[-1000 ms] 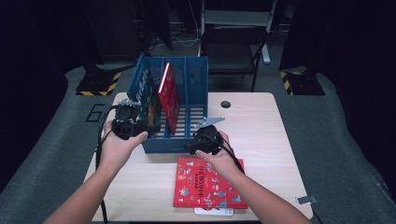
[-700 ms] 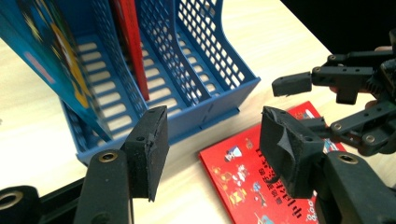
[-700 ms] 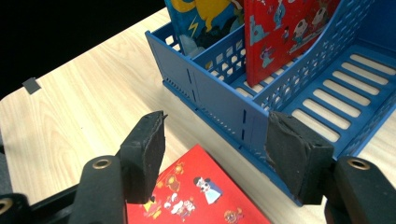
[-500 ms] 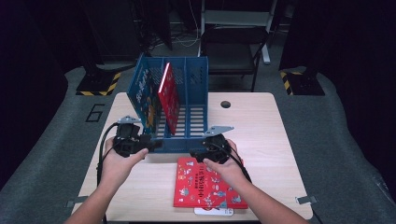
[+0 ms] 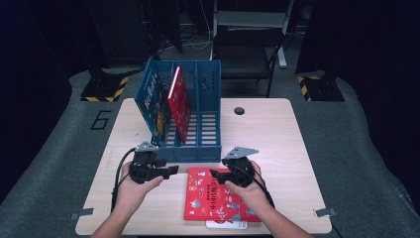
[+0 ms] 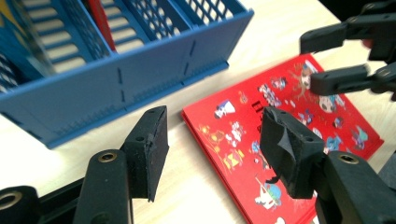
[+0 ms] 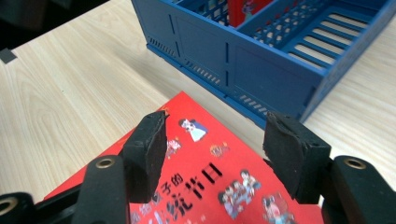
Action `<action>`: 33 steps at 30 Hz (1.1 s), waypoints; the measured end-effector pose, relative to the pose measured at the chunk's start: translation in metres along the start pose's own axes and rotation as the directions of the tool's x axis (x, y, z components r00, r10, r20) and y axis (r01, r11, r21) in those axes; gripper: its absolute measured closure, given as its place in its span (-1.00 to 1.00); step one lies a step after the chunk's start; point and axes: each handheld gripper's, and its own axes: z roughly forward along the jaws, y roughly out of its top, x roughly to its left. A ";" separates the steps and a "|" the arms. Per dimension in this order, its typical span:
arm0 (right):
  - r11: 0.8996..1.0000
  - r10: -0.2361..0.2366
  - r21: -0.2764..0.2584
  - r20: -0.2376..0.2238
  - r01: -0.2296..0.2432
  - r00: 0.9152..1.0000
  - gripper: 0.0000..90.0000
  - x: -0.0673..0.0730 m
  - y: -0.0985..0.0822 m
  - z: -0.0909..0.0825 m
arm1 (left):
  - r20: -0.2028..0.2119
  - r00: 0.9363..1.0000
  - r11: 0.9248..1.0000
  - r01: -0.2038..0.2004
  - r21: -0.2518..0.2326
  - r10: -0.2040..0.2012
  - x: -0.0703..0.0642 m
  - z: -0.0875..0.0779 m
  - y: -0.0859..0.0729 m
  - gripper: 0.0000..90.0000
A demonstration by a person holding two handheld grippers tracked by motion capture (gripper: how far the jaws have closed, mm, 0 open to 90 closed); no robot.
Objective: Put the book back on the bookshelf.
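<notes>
Since the earlier frames both hands have dropped from the front of the blue file rack [image 5: 198, 144] toward the near part of the table [image 5: 297, 148], and the right gripper's jaws have just been closing a little with nothing between them. The red picture book [image 5: 215, 198] lies flat near the table's front edge. The right gripper [image 5: 217, 174] hovers over its far left corner, released; the left gripper [image 5: 172, 171] sits just beside the book's left edge, jaws apart, holding nothing. Farther off, the rack holds 2 upright books: a blue book [image 5: 154, 101] and a red book [image 5: 179, 101].
</notes>
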 end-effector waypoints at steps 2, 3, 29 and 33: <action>1.000 0.009 0.001 0.004 -0.009 1.000 -0.13 -0.001 -0.009 -0.005 | 0.008 1.000 1.000 0.014 -0.003 -0.014 -0.001 0.004 -0.005 -0.07; 1.000 0.017 0.002 0.005 -0.017 1.000 -0.13 -0.001 -0.012 -0.006 | 0.007 1.000 1.000 0.009 -0.005 -0.009 0.000 0.006 -0.007 -0.07; 0.998 0.015 0.054 0.122 -0.022 0.992 -0.13 -0.011 -0.068 -0.042 | 0.122 0.989 0.994 -0.087 0.066 0.078 -0.020 0.050 -0.045 -0.02; 0.997 0.032 0.068 0.124 -0.041 0.992 -0.14 -0.014 -0.081 -0.047 | 0.126 0.985 0.987 -0.133 0.087 0.121 -0.025 0.058 -0.046 -0.01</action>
